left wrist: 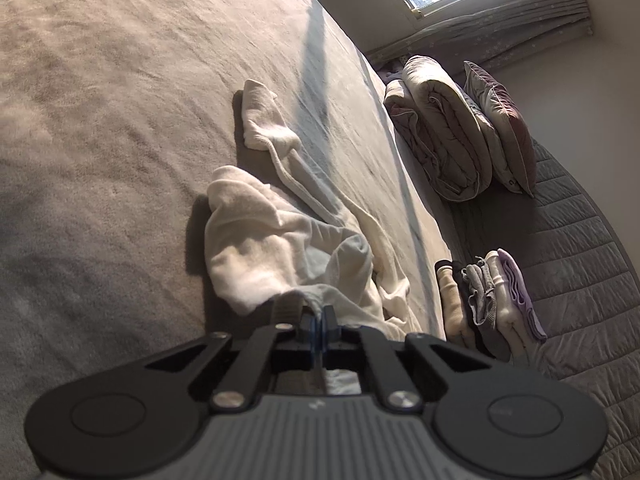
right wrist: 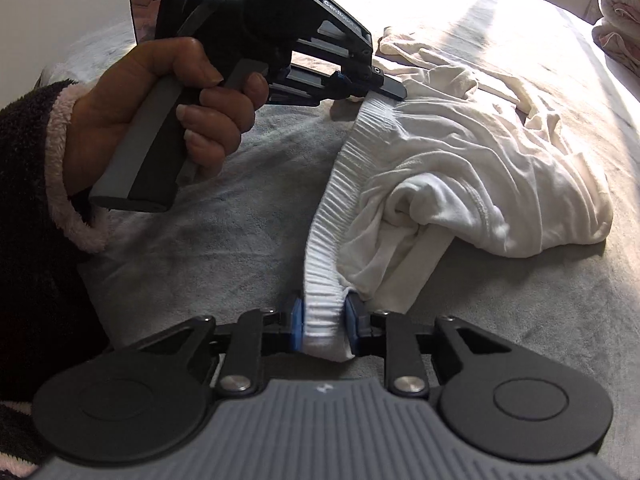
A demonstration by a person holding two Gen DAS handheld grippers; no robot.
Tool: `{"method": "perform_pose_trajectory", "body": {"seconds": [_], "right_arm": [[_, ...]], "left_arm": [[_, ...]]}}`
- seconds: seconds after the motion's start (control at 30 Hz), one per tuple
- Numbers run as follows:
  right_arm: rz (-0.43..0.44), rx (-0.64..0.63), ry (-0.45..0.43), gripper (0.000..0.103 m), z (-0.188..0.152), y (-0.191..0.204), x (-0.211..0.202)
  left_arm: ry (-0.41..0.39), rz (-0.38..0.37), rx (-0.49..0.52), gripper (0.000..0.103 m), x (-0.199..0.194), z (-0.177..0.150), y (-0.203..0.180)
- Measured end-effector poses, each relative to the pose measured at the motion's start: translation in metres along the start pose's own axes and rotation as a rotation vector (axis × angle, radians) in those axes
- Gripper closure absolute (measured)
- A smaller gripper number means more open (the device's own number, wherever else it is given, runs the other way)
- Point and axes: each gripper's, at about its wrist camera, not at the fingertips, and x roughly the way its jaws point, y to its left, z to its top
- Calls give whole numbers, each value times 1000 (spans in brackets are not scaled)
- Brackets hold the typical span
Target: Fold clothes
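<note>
Left claw (left wrist: 318,320) pinched shut; right claw (right wrist: 325,326) clamped (pads apart); left hand (right wrist: 160,120) squeezing handle.

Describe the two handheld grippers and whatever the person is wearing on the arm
Both grippers are black with a ribbed grey body, round black discs either side, silver pivot bolts and blue finger pads. The left gripper has a grey-and-black pistol handle and white lettering along its black frame. The left hand comes out of a fluffy dark sleeve with a fuzzy pale pink cuff. No cables show.
</note>
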Motion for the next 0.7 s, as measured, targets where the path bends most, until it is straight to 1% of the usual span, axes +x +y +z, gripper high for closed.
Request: {"method": "perform_pose_trajectory", "body": {"seconds": [0.03, 0.07, 0.1, 0.2, 0.37, 0.57, 0.7], "right_arm": [[3, 7, -2, 81, 1, 0, 0], [11, 20, -4, 84, 3, -2, 0], [28, 36, -7, 96, 6, -3, 0], [77, 70, -17, 97, 14, -3, 0], [150, 63, -36, 97, 30, 15, 4], [244, 58, -62, 97, 59, 44, 13], [291, 49, -75, 97, 84, 66, 27]], "left_arm": [[-6, 6, 4, 101, -3, 2, -1], [-13, 12, 9, 101, -6, 4, -1], [-18, 17, 12, 101, -9, 5, -1], [-29, 30, 22, 101, -20, 12, 1], [-62, 53, 36, 101, -43, 27, 10], [-121, 97, 29, 101, -82, 54, 30], [-192, 132, 78, 101, -112, 75, 44]]}}
